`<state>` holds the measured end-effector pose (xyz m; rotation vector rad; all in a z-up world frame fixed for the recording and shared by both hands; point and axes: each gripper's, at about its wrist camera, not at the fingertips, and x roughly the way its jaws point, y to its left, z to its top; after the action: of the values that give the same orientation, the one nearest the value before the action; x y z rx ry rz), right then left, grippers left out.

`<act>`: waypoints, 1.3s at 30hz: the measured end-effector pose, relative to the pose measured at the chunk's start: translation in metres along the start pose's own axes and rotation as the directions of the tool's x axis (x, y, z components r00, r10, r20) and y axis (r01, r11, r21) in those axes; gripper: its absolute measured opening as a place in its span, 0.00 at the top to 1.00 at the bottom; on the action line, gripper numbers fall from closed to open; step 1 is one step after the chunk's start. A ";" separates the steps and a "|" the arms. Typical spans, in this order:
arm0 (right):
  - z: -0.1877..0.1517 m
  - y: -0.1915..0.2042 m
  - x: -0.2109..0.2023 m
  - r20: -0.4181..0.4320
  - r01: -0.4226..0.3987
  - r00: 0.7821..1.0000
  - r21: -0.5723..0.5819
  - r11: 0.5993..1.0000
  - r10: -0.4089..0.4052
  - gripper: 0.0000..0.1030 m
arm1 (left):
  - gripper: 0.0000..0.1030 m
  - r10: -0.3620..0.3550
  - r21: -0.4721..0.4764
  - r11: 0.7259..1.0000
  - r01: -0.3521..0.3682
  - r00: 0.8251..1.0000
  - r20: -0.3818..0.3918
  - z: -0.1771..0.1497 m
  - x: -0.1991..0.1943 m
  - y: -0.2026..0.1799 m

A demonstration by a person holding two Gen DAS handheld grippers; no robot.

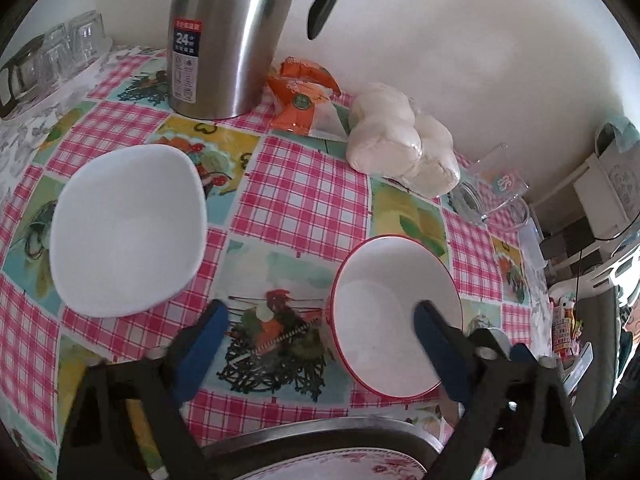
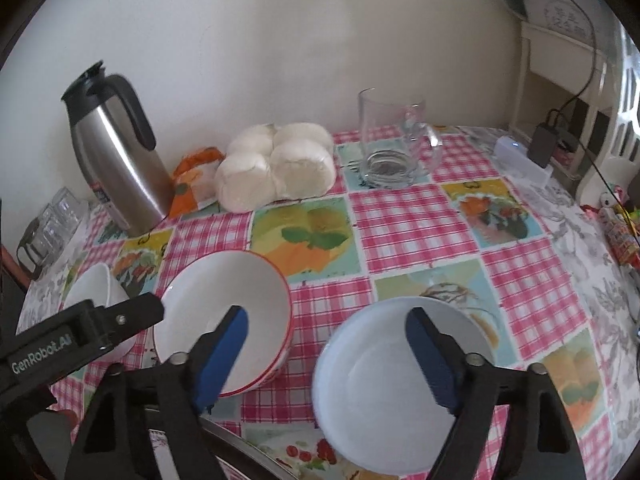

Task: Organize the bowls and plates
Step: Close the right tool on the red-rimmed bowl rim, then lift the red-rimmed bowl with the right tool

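Note:
A white red-rimmed bowl (image 1: 384, 304) (image 2: 216, 304) stands on the checked tablecloth. My left gripper (image 1: 320, 324) is open. Its right finger (image 1: 436, 344) hangs inside that bowl, and its left finger is over bare cloth. A plain white squarish bowl (image 1: 128, 228) (image 2: 96, 288) sits further left. My right gripper (image 2: 328, 340) is open too. It straddles the gap between the red-rimmed bowl and a pale shallow bowl (image 2: 384, 412). One blue pad is over each bowl and neither presses on anything.
A steel tray rim (image 1: 320, 428) holding a floral plate (image 1: 340, 470) lies at the near edge. At the back are a steel flask (image 1: 228, 40) (image 2: 116, 160), an orange packet (image 1: 304, 96), bagged white buns (image 2: 276, 168), a glass mug (image 2: 392, 144) and upturned glasses (image 1: 60, 52).

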<state>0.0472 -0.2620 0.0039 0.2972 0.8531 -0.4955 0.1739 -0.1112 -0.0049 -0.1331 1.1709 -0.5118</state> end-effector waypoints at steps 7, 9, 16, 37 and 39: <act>-0.006 0.011 0.015 -0.048 -0.056 0.997 -0.016 0.998 0.055 0.57 | 0.43 -0.016 0.004 1.000 0.016 0.999 -0.052 -0.005 0.017 -0.002; -0.006 0.012 0.016 -0.045 -0.063 0.997 -0.018 0.998 0.062 0.64 | 0.51 -0.020 0.006 1.000 0.020 0.998 -0.061 -0.006 0.020 -0.003; -0.011 0.017 0.023 -0.081 -0.101 0.992 -0.013 0.995 0.100 0.78 | 0.70 -0.018 -0.002 1.000 0.018 0.995 -0.097 -0.011 0.030 0.001; -0.012 0.024 0.020 -0.069 -0.114 0.992 -0.071 0.991 0.109 0.81 | 0.80 -0.019 0.083 0.996 0.025 0.997 -0.072 -0.009 0.024 -0.011; -0.011 0.025 0.016 -0.059 -0.113 0.992 -0.076 0.991 0.109 0.80 | 0.80 -0.022 0.088 0.996 0.028 0.998 -0.063 -0.009 0.019 -0.013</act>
<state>0.0620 -0.2407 -0.0140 0.2845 0.9020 -0.3502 0.1677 -0.1298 -0.0199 -0.0560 1.2064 -0.5928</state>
